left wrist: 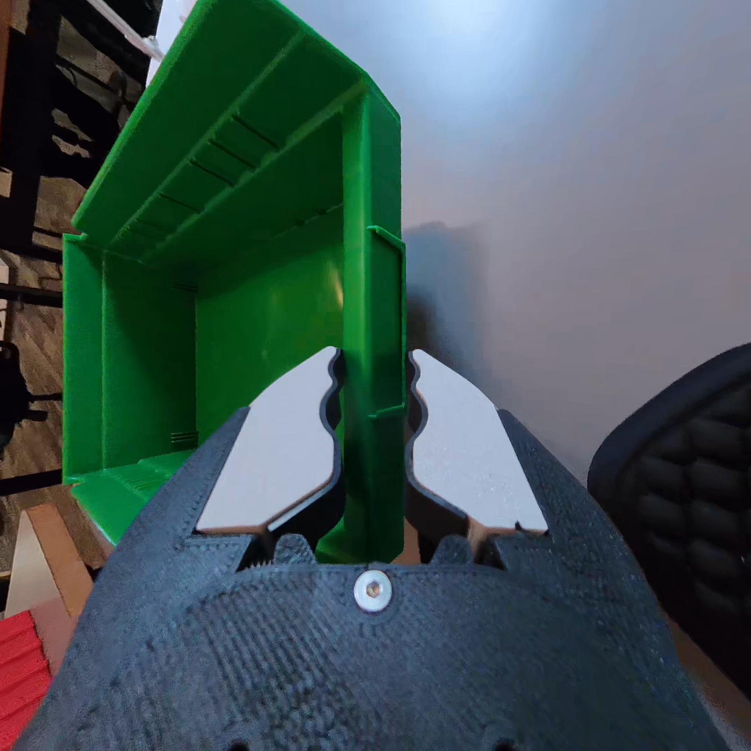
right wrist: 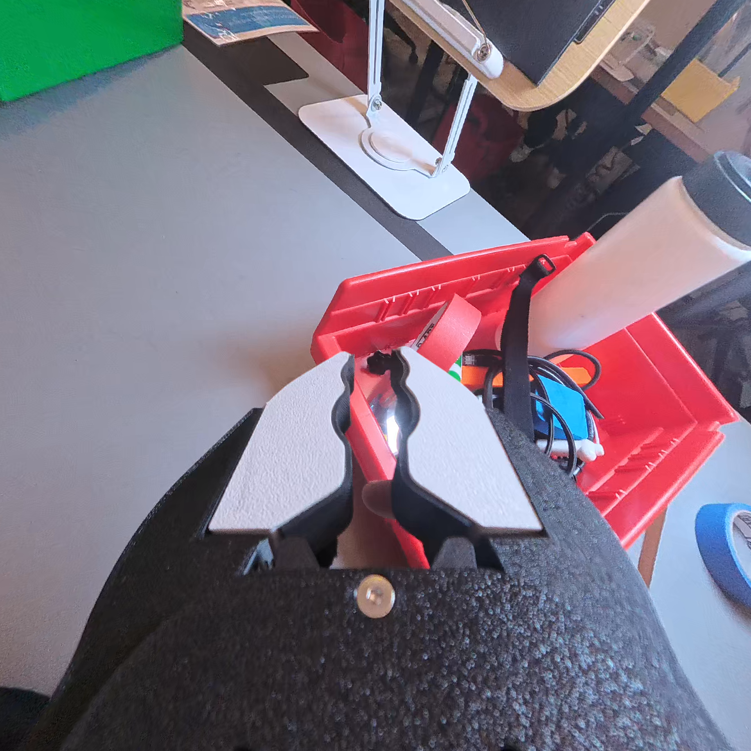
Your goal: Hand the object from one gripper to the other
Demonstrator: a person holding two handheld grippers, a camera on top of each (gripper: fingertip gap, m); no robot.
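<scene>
A: What has the left tool (left wrist: 374,357) got?
B: It's clamped on one side wall of the empty green plastic storage bin (left wrist: 227,309), lifted against a pale wall.
A: And the right tool (right wrist: 376,357)?
B: Narrow, straddling the wall of the red plastic bin (right wrist: 634,398) full of cables on the grey desk (right wrist: 142,244); whether it grips, I can't tell.

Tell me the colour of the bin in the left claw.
Green bin, best in the left wrist view.

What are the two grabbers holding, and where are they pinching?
The left gripper pinches the green bin by one side wall's rim. The right gripper straddles the red bin's side wall; whether it grips cannot be told.
</scene>
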